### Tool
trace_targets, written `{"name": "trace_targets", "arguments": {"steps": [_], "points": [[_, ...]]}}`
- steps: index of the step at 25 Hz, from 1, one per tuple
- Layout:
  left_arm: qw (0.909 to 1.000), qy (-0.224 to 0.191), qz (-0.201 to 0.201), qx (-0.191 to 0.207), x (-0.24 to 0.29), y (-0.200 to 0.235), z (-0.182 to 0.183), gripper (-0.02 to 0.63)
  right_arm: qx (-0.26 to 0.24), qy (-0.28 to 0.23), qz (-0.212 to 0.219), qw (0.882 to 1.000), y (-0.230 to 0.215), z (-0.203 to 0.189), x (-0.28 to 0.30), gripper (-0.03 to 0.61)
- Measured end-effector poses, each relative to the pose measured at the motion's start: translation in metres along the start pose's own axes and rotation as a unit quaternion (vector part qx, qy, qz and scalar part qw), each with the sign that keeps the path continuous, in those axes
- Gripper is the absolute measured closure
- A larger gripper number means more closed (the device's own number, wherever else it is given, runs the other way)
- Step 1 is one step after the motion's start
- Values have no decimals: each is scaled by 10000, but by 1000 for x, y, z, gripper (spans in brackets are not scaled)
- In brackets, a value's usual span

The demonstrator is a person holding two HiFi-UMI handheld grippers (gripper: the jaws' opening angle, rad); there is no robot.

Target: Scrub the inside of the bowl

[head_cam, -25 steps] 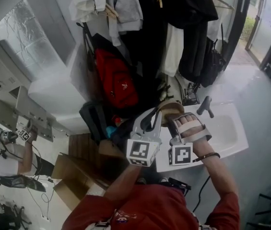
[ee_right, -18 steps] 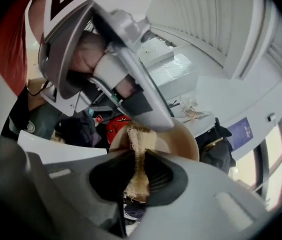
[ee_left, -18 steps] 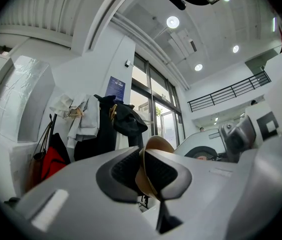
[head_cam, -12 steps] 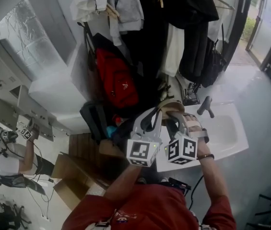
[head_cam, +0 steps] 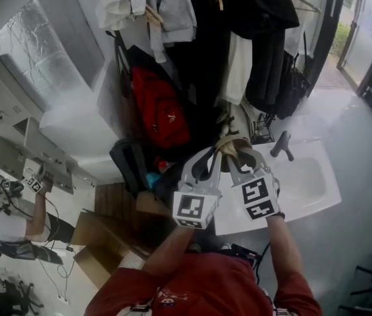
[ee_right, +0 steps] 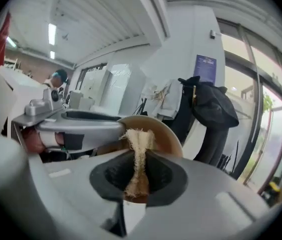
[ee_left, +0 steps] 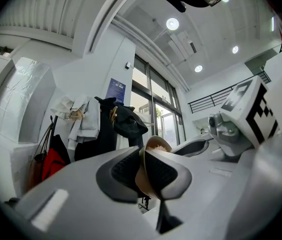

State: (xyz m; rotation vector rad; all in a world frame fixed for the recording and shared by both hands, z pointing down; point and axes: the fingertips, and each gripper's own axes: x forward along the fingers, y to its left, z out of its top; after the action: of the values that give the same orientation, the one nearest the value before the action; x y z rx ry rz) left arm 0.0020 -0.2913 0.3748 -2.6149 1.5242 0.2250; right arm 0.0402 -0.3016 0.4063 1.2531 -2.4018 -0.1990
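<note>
Bracing the bowl [ee_left: 156,145] rim clamped in the left fingers [ee_left: 122,170], press the scrubber [ee_right: 138,145] pinched in the right fingers [ee_right: 166,177] into its wall at 12 o'clock.

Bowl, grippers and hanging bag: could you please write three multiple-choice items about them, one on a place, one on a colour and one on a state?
1. Where is the bowl held?
A. between the jaws of the left gripper
B. between the jaws of the right gripper
C. in neither gripper

2. What colour is the bag hanging among the clothes?
A. blue
B. red
C. yellow

3. What is the right gripper's state?
A. open and empty
B. shut on the fibrous scrubber
C. shut on the bowl's rim

Answers:
1 A: the left gripper view shows its pads pinching the bowl's wall.
2 B: the head view shows the bag bright red.
3 B: the right gripper view shows the beige strip squeezed between the pads.
</note>
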Motion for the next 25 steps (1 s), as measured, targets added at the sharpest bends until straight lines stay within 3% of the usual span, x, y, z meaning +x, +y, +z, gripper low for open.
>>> {"name": "trace_targets", "arguments": {"steps": [4, 8, 12, 25], "points": [[10000, -13, 30, -16, 0, 2, -1, 575, 1102, -164, -76, 9937, -6, -3, 1, 529], [10000, -29, 76, -35, -1, 2, -4, 575, 2353, -357, -195, 9711, -11, -9, 1, 529], [9999, -21, 90, -51, 0, 4, -6, 575, 3095, -473, -214, 9495, -12, -14, 1, 529], [9999, 22, 89, -83, 6, 3, -13, 575, 2647, -484, -461, 9620, -15, -18, 1, 529]]}}
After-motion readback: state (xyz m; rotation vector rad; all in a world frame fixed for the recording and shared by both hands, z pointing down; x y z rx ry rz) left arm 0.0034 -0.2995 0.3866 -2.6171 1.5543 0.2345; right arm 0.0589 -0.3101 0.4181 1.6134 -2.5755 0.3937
